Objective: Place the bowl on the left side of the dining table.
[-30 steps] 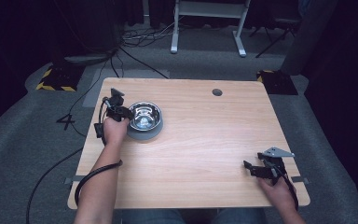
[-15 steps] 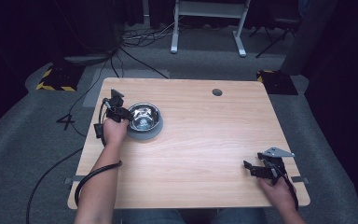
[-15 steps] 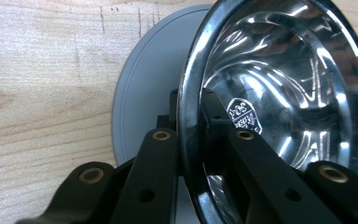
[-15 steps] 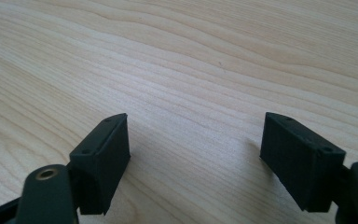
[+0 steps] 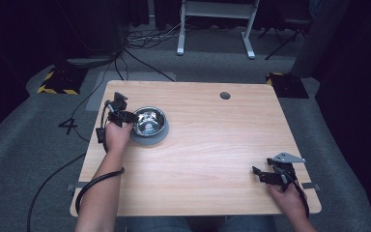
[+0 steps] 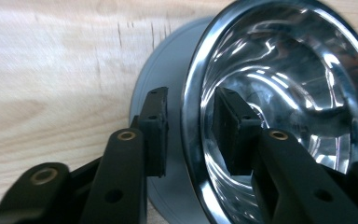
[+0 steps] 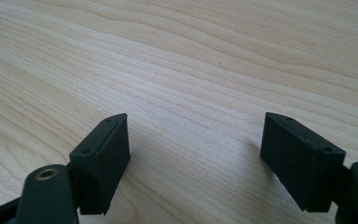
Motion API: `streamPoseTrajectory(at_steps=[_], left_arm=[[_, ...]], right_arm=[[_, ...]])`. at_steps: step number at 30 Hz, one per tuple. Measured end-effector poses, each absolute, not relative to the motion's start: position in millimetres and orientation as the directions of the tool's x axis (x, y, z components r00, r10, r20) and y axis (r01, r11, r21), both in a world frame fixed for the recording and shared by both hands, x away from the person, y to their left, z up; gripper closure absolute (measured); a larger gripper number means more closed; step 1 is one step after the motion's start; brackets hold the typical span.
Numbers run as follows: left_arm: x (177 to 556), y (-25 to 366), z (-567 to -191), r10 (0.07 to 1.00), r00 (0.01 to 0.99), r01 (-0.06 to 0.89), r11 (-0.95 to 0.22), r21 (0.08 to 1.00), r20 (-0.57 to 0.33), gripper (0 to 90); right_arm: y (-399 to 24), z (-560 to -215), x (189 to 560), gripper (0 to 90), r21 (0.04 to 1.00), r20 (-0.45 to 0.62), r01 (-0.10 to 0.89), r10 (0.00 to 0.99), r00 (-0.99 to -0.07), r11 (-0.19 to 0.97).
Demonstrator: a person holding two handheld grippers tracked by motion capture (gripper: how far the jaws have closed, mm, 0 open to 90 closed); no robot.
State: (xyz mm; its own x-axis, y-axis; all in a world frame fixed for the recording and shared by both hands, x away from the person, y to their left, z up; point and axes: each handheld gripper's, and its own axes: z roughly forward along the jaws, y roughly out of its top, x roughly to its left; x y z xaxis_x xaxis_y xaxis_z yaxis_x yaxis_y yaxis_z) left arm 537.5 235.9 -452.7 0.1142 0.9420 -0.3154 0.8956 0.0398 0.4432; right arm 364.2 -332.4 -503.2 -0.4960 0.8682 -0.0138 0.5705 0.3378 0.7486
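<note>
Shiny steel bowl [image 5: 149, 121] sits on a grey mat [image 5: 155, 140] near the wooden bench's [image 5: 212, 145] left edge. The left tool [image 6: 189, 126] straddles its rim, jaws just opening, pads clear; one pad partly hides the inner wall. The right tool [image 7: 193, 158] gapes empty near the front right corner.

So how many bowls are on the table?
1: a steel bowl on a grey mat near the table's far left, its rim between the left gripper's jaws.
</note>
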Motion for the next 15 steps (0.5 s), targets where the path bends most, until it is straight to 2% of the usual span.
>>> streamPoseTrajectory(at_steps=[4,10,15], left_arm=[[531.3,234.7,-432.4,0.958,0.134,0.856,0.018,0.516,-0.255,60.5],[523.3,237.3,-410.6,0.954,0.165,0.817,0.009,0.577,-0.249,59.0],[509.0,226.0,-387.9,0.946,0.244,0.76,-0.049,0.648,-0.215,56.8]], right_arm=[[-332.3,-503.2,364.2,23.8,0.749,-0.013,0.571,0.868,-0.496,0.337],[-332.6,-503.2,364.2,23.8,0.748,-0.017,0.569,0.867,-0.497,0.341],[-332.7,-503.3,364.3,23.8,0.748,-0.018,0.569,0.867,-0.497,0.342]])
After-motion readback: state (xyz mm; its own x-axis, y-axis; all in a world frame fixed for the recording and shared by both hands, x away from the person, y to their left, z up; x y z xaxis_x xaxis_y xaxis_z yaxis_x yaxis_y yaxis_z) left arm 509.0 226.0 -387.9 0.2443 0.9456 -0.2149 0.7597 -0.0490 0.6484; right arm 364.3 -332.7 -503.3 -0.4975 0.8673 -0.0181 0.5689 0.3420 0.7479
